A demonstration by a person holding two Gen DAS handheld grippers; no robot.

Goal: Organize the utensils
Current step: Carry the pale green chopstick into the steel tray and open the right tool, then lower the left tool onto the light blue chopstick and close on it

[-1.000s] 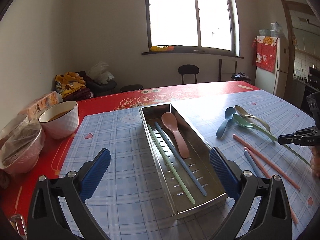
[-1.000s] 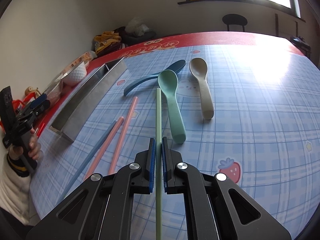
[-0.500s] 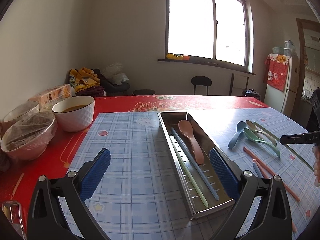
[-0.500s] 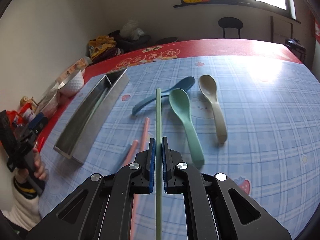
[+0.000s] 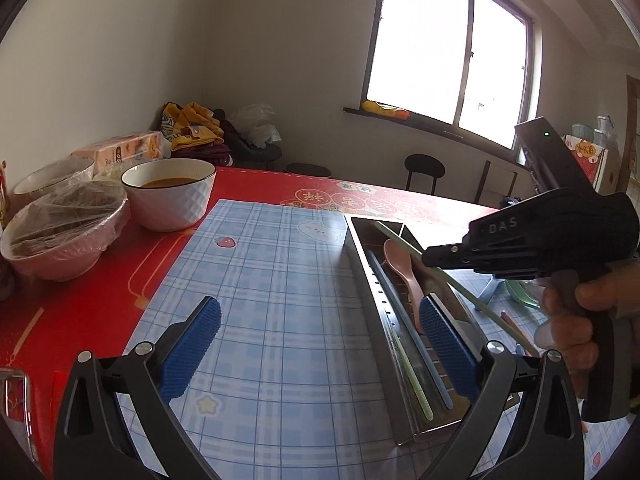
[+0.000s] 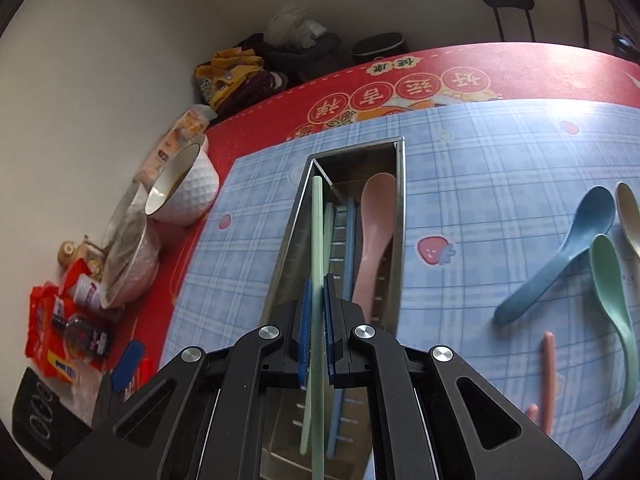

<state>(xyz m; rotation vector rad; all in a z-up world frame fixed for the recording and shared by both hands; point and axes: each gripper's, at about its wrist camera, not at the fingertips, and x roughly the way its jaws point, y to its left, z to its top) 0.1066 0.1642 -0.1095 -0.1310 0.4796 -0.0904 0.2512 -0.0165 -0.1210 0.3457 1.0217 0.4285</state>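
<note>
Above metal tray (image 6: 398,216) – green chopstick (image 6: 317,240), clamped between right tongs (image 6: 317,344)

Your right gripper (image 6: 316,332) pinches a green chopstick (image 6: 317,240) over the metal tray (image 6: 400,200). A pink spoon (image 6: 376,232) lies inside. More spoons lie beside it.

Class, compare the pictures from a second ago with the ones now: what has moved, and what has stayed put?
The right gripper, shut on the green chopstick throughout, carried it from above the loose spoons to over the metal tray. The pink spoon, blue chopstick and other green chopstick stayed in the tray; the left gripper stayed open.
</note>
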